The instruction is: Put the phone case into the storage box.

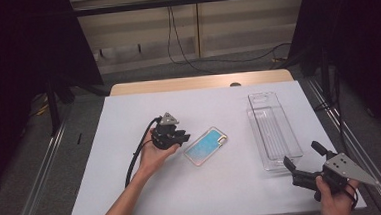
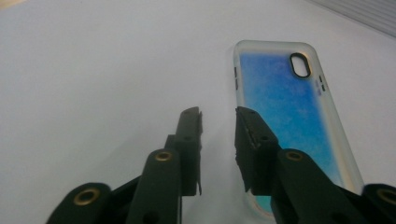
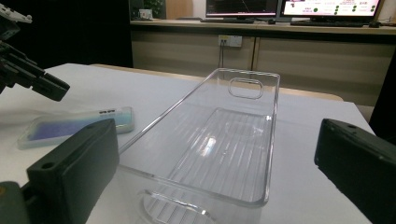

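A phone case with a blue, glittery back and clear rim lies flat near the middle of the white table; its camera cutout points away from my left gripper. My left gripper sits just left of the case, low over the table. Its jaws are narrowly open with nothing between them, and the right jaw hangs over the case's near edge. A clear plastic tray lies empty to the right. My right gripper stands wide open at the tray's near end, not touching it.
A white sheet covers the tabletop, with a wooden strip along the far edge. Cables hang over the floor beyond. The right gripper view also takes in the phone case and my left gripper at left.
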`<state>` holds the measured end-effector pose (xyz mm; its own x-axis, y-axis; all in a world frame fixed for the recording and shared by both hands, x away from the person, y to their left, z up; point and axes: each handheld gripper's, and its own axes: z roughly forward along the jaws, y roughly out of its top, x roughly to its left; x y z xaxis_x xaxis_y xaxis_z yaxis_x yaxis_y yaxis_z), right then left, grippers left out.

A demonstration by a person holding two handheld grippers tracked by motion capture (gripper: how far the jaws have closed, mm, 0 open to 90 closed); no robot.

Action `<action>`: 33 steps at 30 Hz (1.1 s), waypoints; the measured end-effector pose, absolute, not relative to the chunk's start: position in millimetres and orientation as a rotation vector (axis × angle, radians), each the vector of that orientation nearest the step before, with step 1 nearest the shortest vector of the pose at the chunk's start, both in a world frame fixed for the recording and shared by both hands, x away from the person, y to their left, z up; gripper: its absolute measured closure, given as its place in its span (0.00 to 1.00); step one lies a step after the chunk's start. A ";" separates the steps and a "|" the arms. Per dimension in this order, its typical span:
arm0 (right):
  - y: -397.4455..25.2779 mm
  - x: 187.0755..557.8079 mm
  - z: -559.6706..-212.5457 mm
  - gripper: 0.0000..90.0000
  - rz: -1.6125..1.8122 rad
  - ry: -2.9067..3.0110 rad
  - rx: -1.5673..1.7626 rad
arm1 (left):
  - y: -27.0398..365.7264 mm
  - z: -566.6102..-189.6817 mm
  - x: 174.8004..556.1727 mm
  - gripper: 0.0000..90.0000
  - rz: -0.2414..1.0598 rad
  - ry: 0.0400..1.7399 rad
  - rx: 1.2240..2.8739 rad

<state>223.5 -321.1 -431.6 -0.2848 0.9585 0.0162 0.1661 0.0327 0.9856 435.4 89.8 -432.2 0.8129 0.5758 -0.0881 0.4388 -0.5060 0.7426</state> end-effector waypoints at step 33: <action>-321.7 224.4 -431.7 0.00 1.323 1.559 1.175 | 93.7 -416.4 406.8 0.07 0.180 0.646 2.171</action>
